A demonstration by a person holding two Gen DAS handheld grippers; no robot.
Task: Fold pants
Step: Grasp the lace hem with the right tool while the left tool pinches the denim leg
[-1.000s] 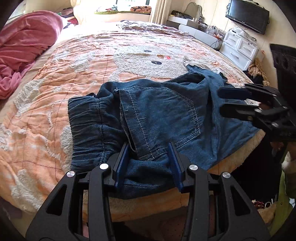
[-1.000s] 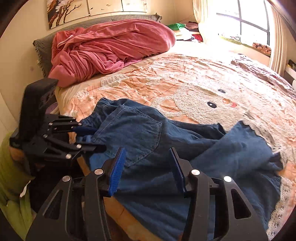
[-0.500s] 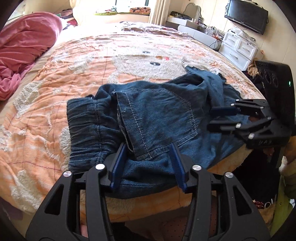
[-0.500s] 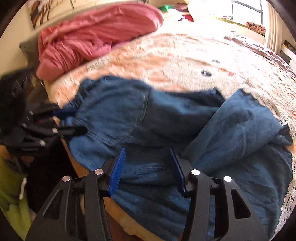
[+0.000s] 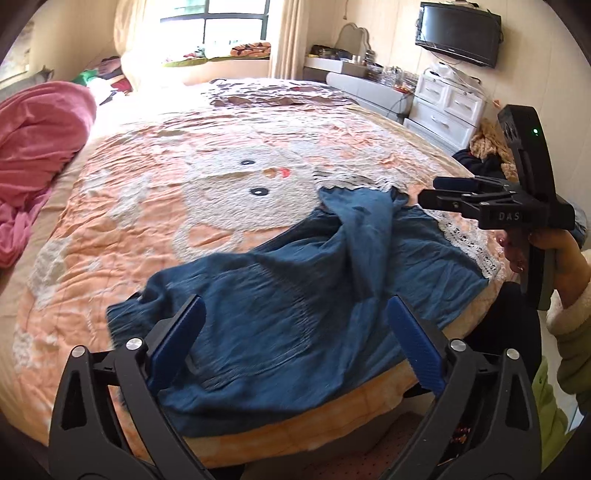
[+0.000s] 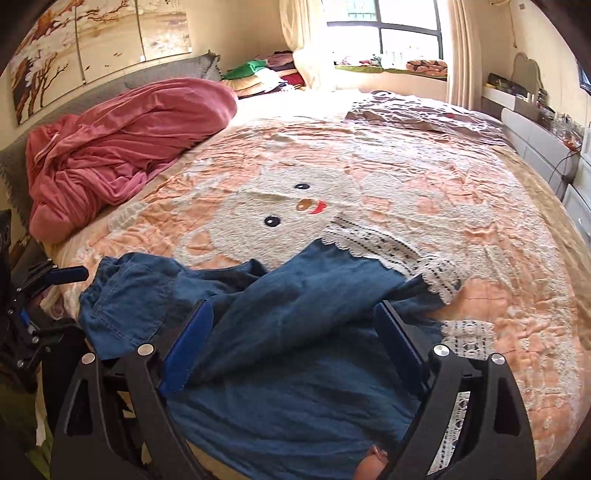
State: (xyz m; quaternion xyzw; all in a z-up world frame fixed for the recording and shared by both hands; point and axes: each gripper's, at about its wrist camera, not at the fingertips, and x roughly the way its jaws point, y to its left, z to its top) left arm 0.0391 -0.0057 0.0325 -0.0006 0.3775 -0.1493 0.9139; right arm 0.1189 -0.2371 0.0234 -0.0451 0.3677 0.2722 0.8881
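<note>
The blue denim pants lie rumpled near the front edge of the bed, one leg folded over the other. My left gripper hovers above the waist end. Its jaws are opening wide and nothing is pressed between the blue pads. My right gripper hangs over the leg end, its jaws also opening, and the cloth lies loose below them. In the left wrist view the right gripper shows at the right, held by a person's hand. The left gripper shows at the far left of the right wrist view.
An orange quilt with a white animal face covers the bed. A pink blanket is heaped at the headboard side. A white dresser and a wall television stand beyond the bed's right side.
Both grippers have spread their jaws wide. The left one let go of the waist fold and rose. The right one swung sideways toward the legs, and the pants settled flatter.
</note>
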